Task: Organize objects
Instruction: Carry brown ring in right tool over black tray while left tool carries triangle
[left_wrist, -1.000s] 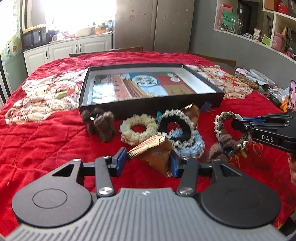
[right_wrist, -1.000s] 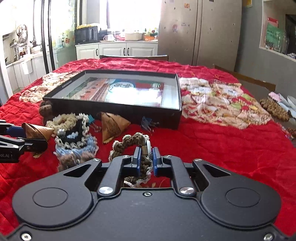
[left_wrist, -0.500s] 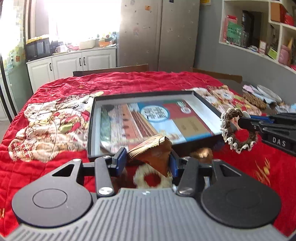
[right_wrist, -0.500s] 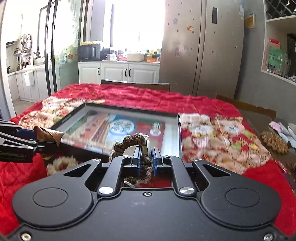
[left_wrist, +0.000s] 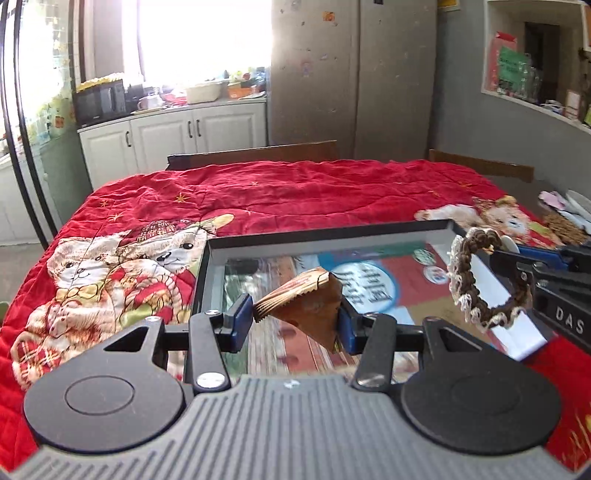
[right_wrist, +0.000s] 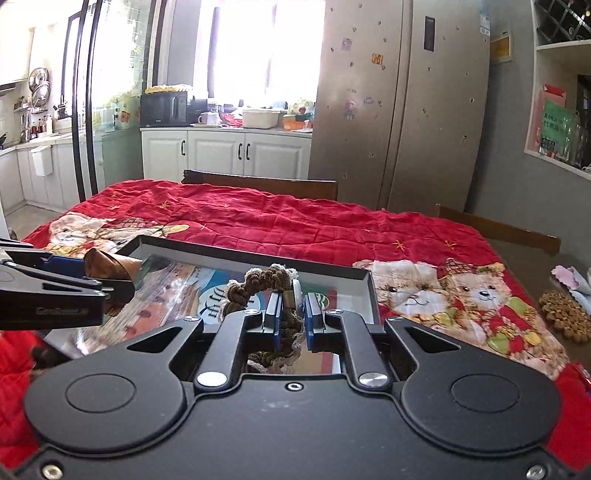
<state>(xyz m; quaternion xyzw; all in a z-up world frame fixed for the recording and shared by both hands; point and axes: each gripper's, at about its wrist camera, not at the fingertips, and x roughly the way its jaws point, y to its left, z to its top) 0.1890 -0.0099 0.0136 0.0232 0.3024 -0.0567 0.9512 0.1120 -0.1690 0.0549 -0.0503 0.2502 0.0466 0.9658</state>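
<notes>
I'm reading "DAS" in white letters on the side of the right gripper (left_wrist: 517, 273), which pokes in at three o'clock of my left wrist view. The print lining the floor of the black tray (left_wrist: 369, 227) carries large characters on a blue disc, too blurred for me to make out.

My left gripper (left_wrist: 295, 325) is closed about halfway on a brown triangular packet (left_wrist: 310, 306), blue pads pressing its two sides, the crimped edge sticking out toward eleven o'clock. The packet hangs over the tray's near left part, clear of the floor as far as I can tell. From the right wrist view the same packet (right_wrist: 110, 264) shows at nine o'clock, just inside the tray's left rim (right_wrist: 140, 245).

My right gripper (right_wrist: 291, 317) has its pads nearly together, pinching a brown crocheted hair tie (right_wrist: 266, 280) with pale lace edging. The ring stands upright and hangs over the tray's right half (left_wrist: 484, 280).

Edges: the tray walls are low and thin, and both grippers sit above them. The two grippers are well apart. Beyond the tray, toward twelve o'clock, the red quilt (right_wrist: 295, 221) with its bear prints lies wide and bare. A brown woven mat (right_wrist: 565, 314) sits off at three o'clock.

Both grippers are held roughly level, pointing across the tray.
</notes>
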